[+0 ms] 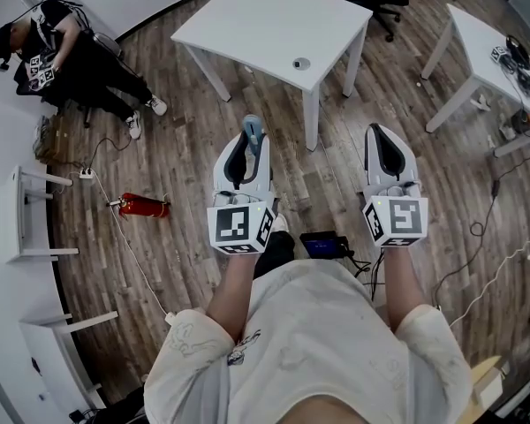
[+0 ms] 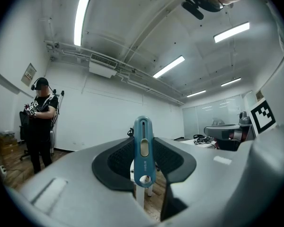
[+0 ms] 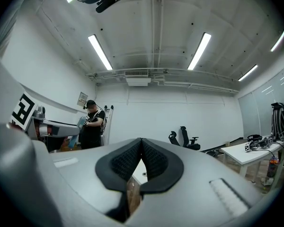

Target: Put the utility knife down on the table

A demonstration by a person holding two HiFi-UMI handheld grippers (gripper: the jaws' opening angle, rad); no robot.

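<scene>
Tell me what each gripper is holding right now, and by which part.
The left gripper clamps the teal utility knife around its end with the hole, the other end sticking out. The right gripper is shut, empty.

A red fire extinguisher (image 1: 143,206) lies on the wooden floor (image 1: 187,140).

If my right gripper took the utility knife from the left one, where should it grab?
Probably the free end of the utility knife, which sticks out beyond the left gripper's fingers; the rest is clamped. Come in from the right, where the right gripper is.
</scene>
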